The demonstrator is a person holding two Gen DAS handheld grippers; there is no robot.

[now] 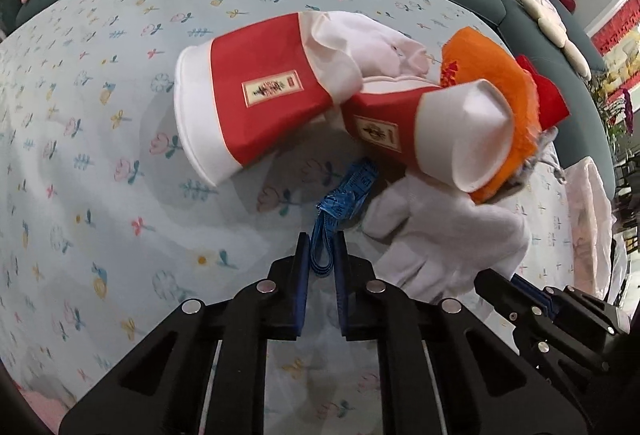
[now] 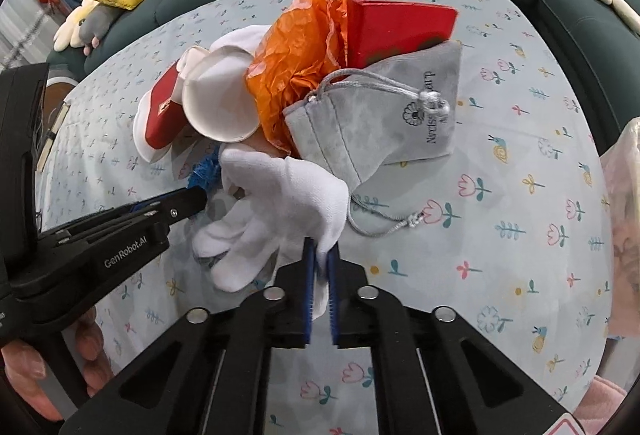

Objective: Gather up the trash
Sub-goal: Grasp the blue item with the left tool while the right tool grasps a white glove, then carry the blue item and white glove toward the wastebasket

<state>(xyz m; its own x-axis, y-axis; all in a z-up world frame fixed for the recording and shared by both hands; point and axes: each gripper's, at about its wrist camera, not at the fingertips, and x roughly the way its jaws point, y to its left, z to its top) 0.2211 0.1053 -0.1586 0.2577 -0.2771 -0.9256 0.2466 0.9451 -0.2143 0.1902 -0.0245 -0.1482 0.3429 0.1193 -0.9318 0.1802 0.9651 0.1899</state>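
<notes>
Left gripper [image 1: 321, 255]: jaws narrow, pinching loop of blue measuring tape [image 1: 344, 195] for lifting from floral bedsheet [image 1: 100, 115].
Right gripper [image 2: 321, 267]: clamped on white fabric glove [image 2: 272, 203].
Crushed red-white paper cups [image 1: 248, 95], orange plastic bag [image 2: 296, 63], grey drawstring pouch [image 2: 380, 115] heaped together beyond, awaiting collection.

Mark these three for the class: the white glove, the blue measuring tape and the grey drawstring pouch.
white glove [image 2: 280, 191]: right wrist view, on its palm.
blue measuring tape [image 1: 352, 191]: left wrist view, on its bunched folds.
grey drawstring pouch [image 2: 380, 123]: right wrist view, on its flat side.

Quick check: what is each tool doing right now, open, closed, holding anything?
Left tool: closed on the blue tape measure.
Right tool: closed on the white glove.
</notes>
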